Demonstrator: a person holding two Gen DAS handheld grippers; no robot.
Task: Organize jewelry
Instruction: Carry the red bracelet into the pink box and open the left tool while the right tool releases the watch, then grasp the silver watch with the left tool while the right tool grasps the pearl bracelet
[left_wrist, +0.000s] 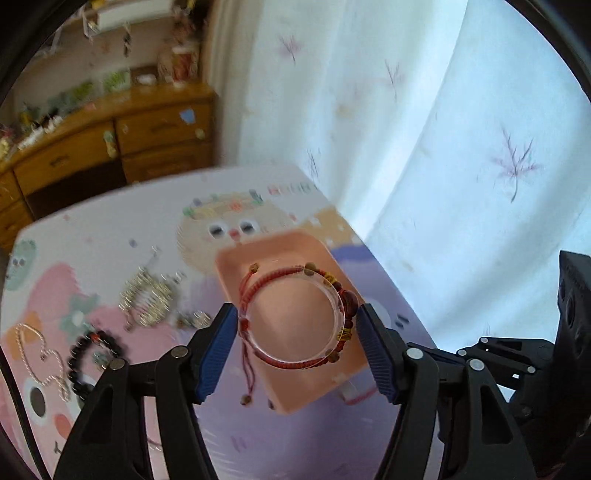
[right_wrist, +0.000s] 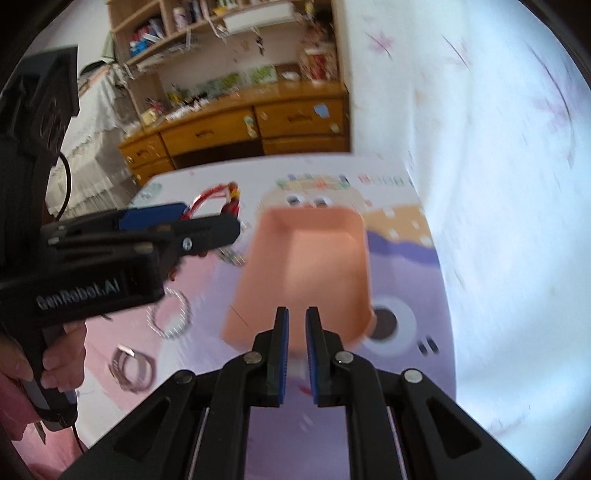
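A clear bangle (left_wrist: 334, 295) and a red braided bracelet (left_wrist: 291, 363) with dark beads hang together in the air. My left gripper (left_wrist: 297, 321) is shut on them, its blue pads pressing their left and right sides. A red cord dangles below. They hover over a peach-pink tray (left_wrist: 258, 254). In the right wrist view the left gripper (right_wrist: 221, 218) reaches in from the left with the red bracelet (right_wrist: 207, 195) at its tips. My right gripper (right_wrist: 297, 314) is shut on the near rim of the tray (right_wrist: 317, 258), which is lifted and tilted above the mat.
On the pastel cartoon mat (left_wrist: 92, 240) left of the tray lie a silver chain pile (left_wrist: 147, 299), a black bead bracelet (left_wrist: 92, 354) and a pearl necklace (left_wrist: 40, 354). A silver bracelet (right_wrist: 170, 314) and metal bangles (right_wrist: 133, 365) lie near a hand. White curtain at right, wooden dresser (right_wrist: 236, 129) behind.
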